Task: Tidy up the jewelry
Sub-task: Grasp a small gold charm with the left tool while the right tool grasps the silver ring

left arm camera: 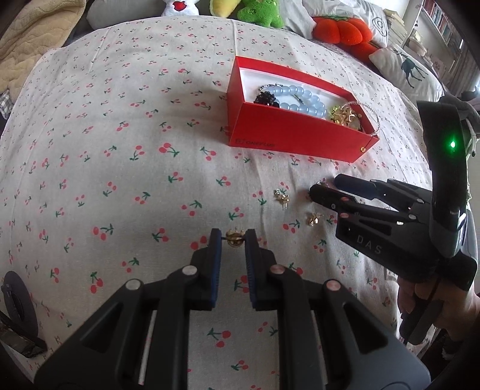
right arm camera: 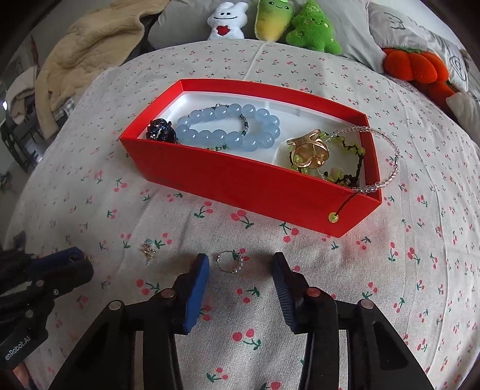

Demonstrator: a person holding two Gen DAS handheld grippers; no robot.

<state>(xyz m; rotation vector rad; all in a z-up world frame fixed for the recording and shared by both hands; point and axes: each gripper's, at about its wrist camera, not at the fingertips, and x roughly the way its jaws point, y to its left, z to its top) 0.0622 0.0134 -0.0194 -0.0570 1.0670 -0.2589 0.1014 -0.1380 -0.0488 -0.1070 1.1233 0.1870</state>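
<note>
Red box (right arm camera: 240, 186) on the cherry-print bedspread (left arm camera: 120, 150) already holds blue bead bracelet (right arm camera: 228, 129), gold pieces and a clear bead strand draped over its rim. Left: small ring (right arm camera: 229, 261) between the unclenched right gripper (right arm camera: 241, 267) tips, loose earrings (left arm camera: 282, 196). Left wrist view alone shows left gripper (left arm camera: 233, 238) clenched on a gold earring (left arm camera: 234, 234).

Cherry-print bedsheet (right arm camera: 300, 345), plush toys (right arm camera: 312, 30) and pillows (left arm camera: 411, 75) behind, beige blanket (right arm camera: 90, 51), bookshelf (left arm camera: 441, 21)
</note>
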